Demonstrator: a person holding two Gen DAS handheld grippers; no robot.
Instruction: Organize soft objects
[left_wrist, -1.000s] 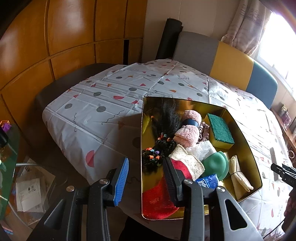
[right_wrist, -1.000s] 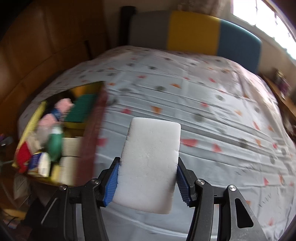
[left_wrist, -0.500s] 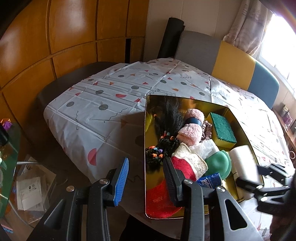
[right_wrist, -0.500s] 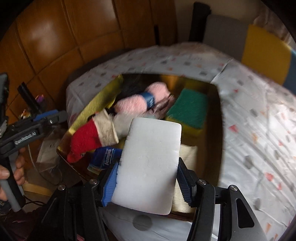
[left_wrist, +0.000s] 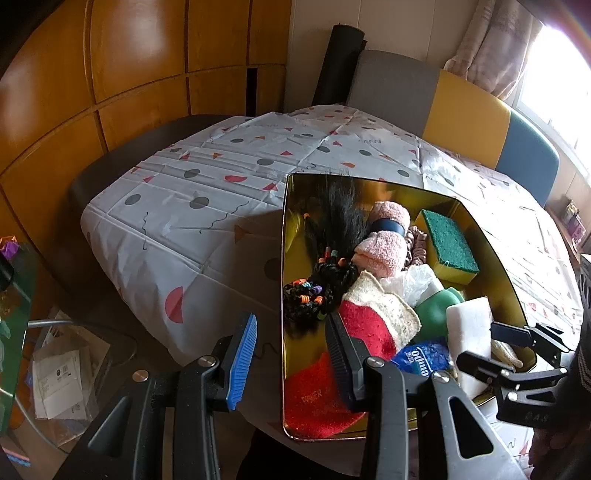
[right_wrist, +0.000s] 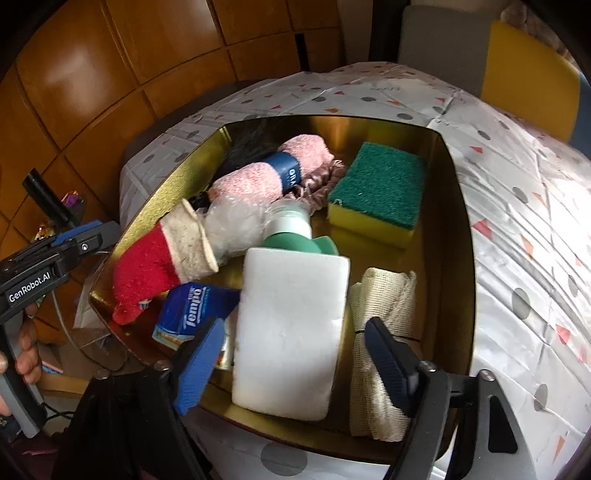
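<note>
Inside a gold tray (right_wrist: 454, 206) on a table under a white cloth (left_wrist: 207, 206) dotted with grey circles and red triangles: a heap of soft household items. Right gripper (right_wrist: 295, 354) poised over the tray's near end, jaws just now spreading, blue pad (right_wrist: 199, 362) left of a white sponge block (right_wrist: 291, 332) and dark pad to its right, both standing clear of its sides, so no grip left on it. Sponge block lying inside the tray, its far edge against a green bottle (right_wrist: 291, 236) with a white collar, its right side next to a folded cream mesh cloth (right_wrist: 384, 332). At its left, partly tucked beneath, a blue Tempo tissue pack (right_wrist: 192, 310). Farther left, a red sock with a cream cuff (right_wrist: 162, 266), draped toward the tray's left rim. Behind it, crumpled clear plastic (right_wrist: 232, 225), a rolled pink towel in a blue band (right_wrist: 273, 173), a dusky pink scrunchie (right_wrist: 317, 188) and black hair (right_wrist: 251, 147). In the far right corner, apart from the white block, a green and yellow scouring sponge (right_wrist: 376, 188).

Left gripper (left_wrist: 291, 354) held near the tray's left near corner, jaws partly apart and holding nothing, tray rim showing between them. From that side, braided black hair with coloured bands (left_wrist: 317, 291) visible by the left wall, white sponge block (left_wrist: 469, 332) at the near right, just in front of the right gripper (left_wrist: 491, 347).
</note>
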